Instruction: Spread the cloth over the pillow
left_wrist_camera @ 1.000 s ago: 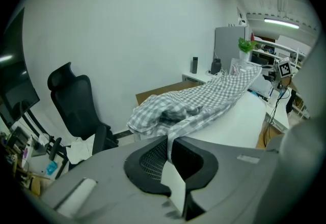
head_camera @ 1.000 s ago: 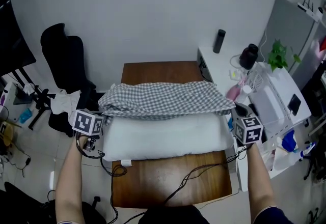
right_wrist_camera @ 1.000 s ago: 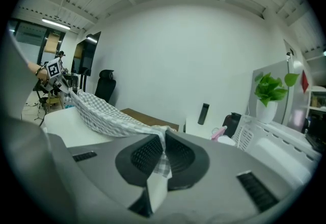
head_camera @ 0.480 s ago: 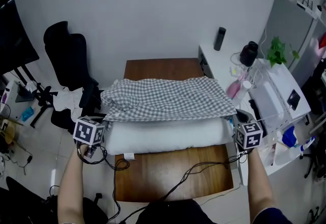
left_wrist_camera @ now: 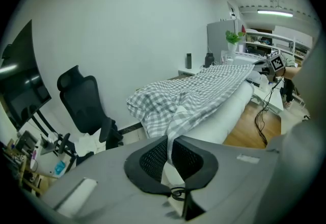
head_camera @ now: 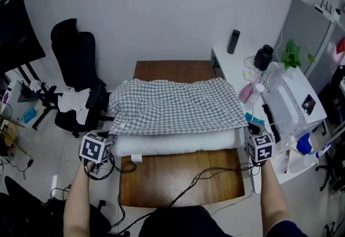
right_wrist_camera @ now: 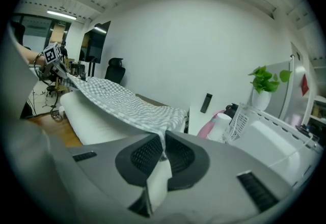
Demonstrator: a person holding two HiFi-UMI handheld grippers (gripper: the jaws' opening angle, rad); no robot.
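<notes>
Two corners of cloth (head_camera: 175, 106) pinched tight, left hand-held gripper (left_wrist_camera: 169, 145), right hand-held gripper (right_wrist_camera: 163, 142)

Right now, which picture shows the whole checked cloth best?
The head view: from above, the checked cloth is seen whole, covering most of the pillow. The left gripper view and right gripper view each show only one pinched corner and the cloth stretching away.

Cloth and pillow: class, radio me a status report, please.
Left gripper shut on cloth corner; right gripper likewise. Cloth draped over pillow, near strip bare. Cables on table, clear of cloth.
</notes>
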